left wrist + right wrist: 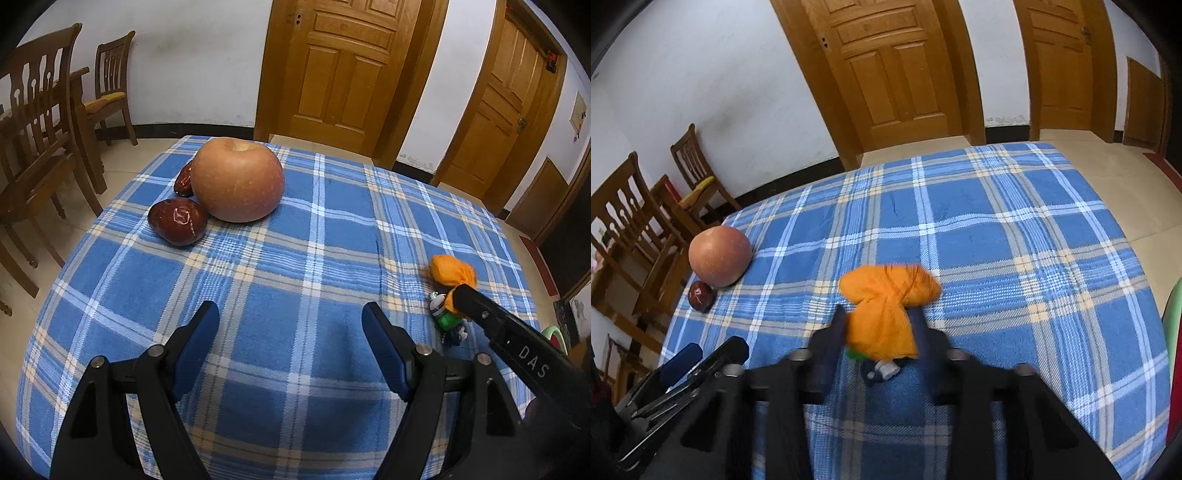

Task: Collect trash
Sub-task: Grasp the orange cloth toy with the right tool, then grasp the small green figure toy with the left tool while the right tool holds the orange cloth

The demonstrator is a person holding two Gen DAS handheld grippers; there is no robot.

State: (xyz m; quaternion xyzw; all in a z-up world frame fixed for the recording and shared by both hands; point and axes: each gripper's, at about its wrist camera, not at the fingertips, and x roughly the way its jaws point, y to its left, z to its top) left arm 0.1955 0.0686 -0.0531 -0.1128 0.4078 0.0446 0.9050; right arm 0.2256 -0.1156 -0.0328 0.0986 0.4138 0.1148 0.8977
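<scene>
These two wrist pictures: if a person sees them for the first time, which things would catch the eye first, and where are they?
Probably the crumpled orange wrapper comes first: it lies on the blue plaid tablecloth, and the right gripper has its jaws closed on it, with small green and white scraps just beside. Next is the big apple at the far left of the table, with dark red dates touching it. The left gripper is open over bare cloth.

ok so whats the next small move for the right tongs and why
Probably lift straight up a little. The right tongs look pinched on the crumpled orange wrapper, which lies on the blue plaid tablecloth over a small green and white scrap that might snag.
</scene>
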